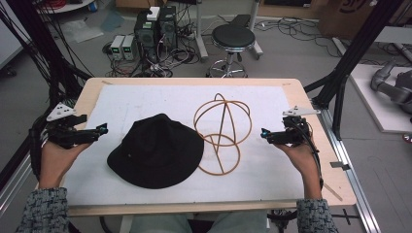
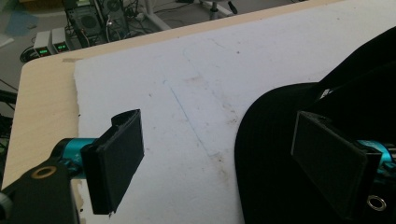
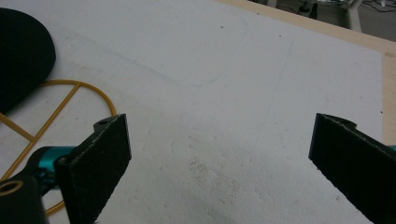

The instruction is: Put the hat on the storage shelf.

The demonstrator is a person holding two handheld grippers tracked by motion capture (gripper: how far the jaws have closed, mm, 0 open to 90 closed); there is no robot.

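We see the black hat (image 1: 156, 151) lying centre frame, just right of our left claw (image 1: 103, 129), nearer than the right claw (image 1: 263, 133); both claws gape empty.

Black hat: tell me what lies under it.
The hat lies on the white mat, and its right brim covers part of the wire stand's base ring. Anything beneath its crown is hidden.

A black bucket hat (image 1: 155, 151) lies brim-down on the white mat, touching a wooden wire-frame hat stand (image 1: 222, 132).
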